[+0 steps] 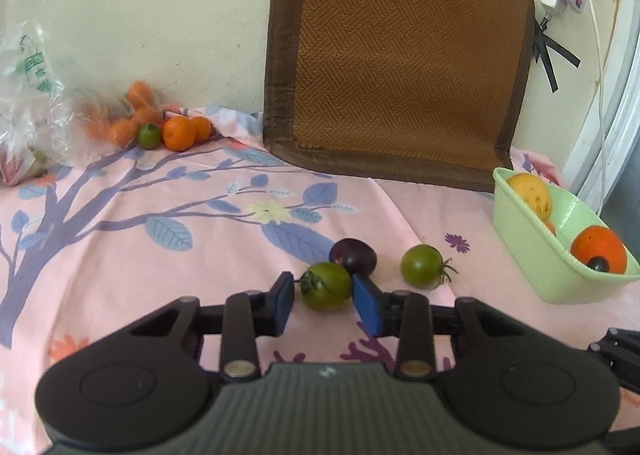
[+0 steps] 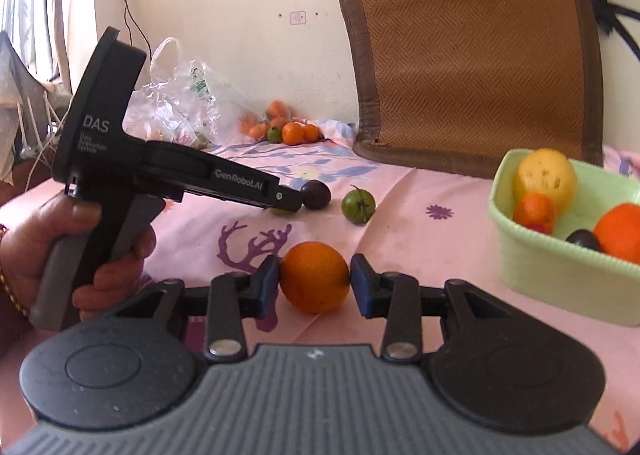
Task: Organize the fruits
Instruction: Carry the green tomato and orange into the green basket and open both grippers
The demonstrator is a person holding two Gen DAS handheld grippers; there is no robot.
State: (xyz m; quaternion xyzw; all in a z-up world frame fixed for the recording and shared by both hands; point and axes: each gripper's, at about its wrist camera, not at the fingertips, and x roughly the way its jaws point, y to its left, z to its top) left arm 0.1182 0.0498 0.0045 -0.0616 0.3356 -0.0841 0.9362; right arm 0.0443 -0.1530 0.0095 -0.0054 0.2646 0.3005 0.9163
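My left gripper [image 1: 323,297] is open around a green tomato [image 1: 326,286] on the pink cloth, with a small gap at its left pad and its right pad close to the fruit. A dark plum [image 1: 354,255] lies just behind it and a second green tomato [image 1: 422,266] to the right. My right gripper [image 2: 315,284] is shut on an orange [image 2: 314,277], both pads touching its sides. The light green basket [image 2: 560,275] at the right holds a yellow fruit [image 2: 546,175], oranges and a plum. The left gripper also shows in the right wrist view [image 2: 286,204].
A pile of small oranges and a green fruit [image 1: 178,131] lies by the wall beside a clear plastic bag [image 1: 28,95]. A brown woven cushion [image 1: 400,55] leans on the wall. The basket also shows in the left wrist view [image 1: 532,251].
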